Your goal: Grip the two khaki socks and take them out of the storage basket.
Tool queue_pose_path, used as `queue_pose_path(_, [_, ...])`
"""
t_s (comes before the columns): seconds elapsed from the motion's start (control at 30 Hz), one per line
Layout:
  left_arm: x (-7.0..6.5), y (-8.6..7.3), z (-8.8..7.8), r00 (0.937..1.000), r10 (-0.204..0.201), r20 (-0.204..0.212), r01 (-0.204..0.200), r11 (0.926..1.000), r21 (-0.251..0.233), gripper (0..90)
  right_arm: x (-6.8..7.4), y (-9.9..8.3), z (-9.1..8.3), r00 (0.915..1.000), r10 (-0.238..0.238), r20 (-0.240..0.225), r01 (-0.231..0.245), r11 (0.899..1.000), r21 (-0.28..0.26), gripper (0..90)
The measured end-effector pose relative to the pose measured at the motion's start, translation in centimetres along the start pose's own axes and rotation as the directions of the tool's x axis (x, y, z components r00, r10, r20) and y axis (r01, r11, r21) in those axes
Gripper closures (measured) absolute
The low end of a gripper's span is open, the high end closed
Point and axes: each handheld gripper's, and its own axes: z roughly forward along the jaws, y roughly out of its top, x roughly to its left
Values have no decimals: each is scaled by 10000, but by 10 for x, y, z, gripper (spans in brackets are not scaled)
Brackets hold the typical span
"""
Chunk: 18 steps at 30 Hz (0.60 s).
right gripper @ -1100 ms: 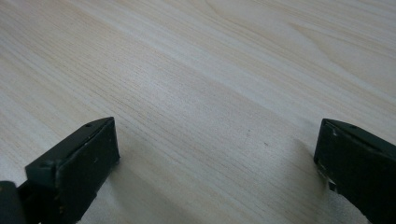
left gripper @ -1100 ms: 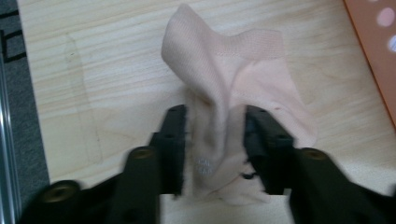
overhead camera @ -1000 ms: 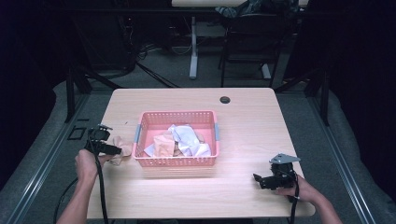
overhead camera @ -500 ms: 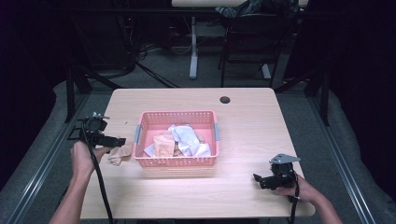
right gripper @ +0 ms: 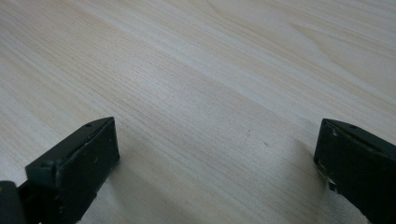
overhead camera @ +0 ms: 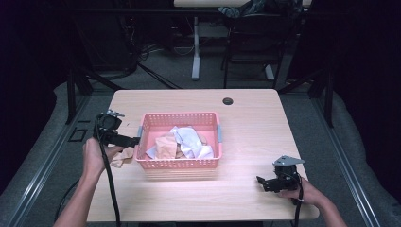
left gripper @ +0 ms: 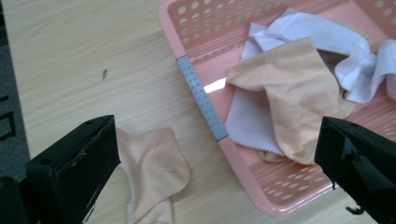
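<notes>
High view: left gripper (overhead camera: 134, 140) at pink basket (overhead camera: 179, 163) edge; right gripper (overhead camera: 261, 182) idle on bench (overhead camera: 250, 123).
Left gripper view: fingers spread, empty; peach sock (left gripper: 152, 175) lies outside basket. Rim may snag.
Right gripper view: fingers spread, bare wood.

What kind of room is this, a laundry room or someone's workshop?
Probably a lab or workshop set up for recording. A lone wooden table stands in a dark space with cables on the floor, and a person works a basket of socks with handheld grippers.

One pink basket (overhead camera: 179, 163), one peach sock (left gripper: 152, 172) beside it, perhaps four socks (left gripper: 289, 107) inside, two grippers (overhead camera: 124, 140) (overhead camera: 263, 182)
</notes>
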Motion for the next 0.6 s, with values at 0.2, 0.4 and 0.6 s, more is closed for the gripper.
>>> queue_pose_path(0.2, [-14, 8, 12, 9984, 386, 404, -380, 9991, -170, 1, 0, 0, 0, 10000, -8, -13, 8, 10000, -3, 0])
queue_pose_path(0.4, [-28, 16, 24, 9956, 654, 677, -653, 9979, -41, 20, 0, 0, 0, 10000, -2, -19, 2, 10000, -3, 0])
queue_pose_path(0.6, [-40, 20, 41, 9912, 945, 932, -975, 9948, 283, 84, 0, 0, 0, 10000, -12, -16, 12, 10000, -27, 0])
